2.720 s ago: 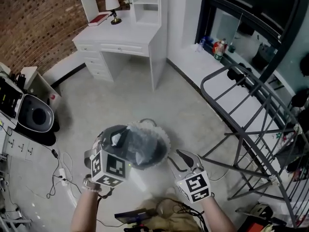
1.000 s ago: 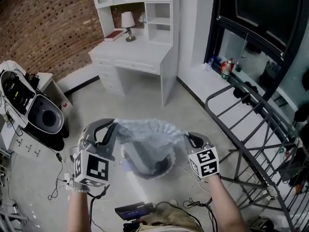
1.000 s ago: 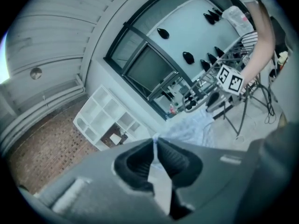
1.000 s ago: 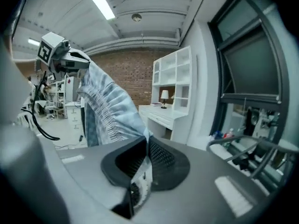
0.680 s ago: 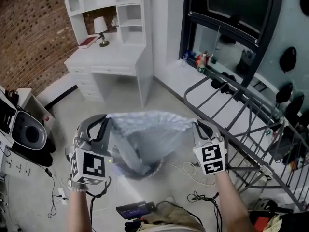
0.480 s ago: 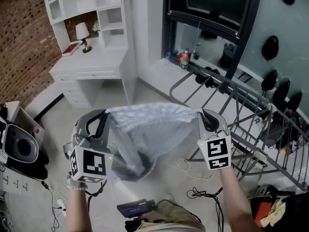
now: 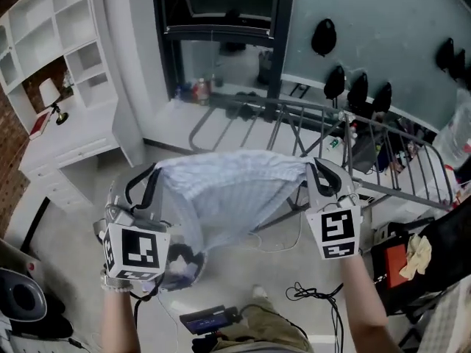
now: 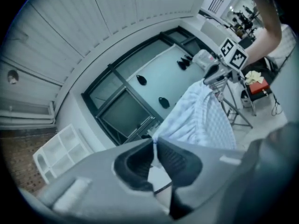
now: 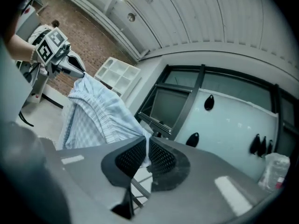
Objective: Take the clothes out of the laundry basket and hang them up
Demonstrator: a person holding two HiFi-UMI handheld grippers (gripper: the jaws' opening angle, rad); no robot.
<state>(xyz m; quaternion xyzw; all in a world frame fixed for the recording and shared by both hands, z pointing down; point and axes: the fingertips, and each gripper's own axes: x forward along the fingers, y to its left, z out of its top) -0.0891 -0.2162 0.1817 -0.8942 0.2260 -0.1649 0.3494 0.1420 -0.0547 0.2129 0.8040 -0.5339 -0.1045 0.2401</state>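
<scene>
A pale blue checked garment with a gathered waistband hangs stretched between both grippers at chest height. My left gripper is shut on its left end, and the cloth runs out from the closed jaws. My right gripper is shut on the right end, with the waistband pinched between the pads. The laundry basket sits on the floor below my left gripper, partly hidden by it. A grey metal drying rack stands just behind the garment, to the right.
A white desk with shelves and a lamp is at the left. Bottles stand by the dark-framed window. Black hooks dot the wall. Cables lie on the floor. A yellow cloth lies at the right.
The garment rose out of the basket and spread between both grippers. The view swung right, from the desk toward the drying rack. Both grips held.
</scene>
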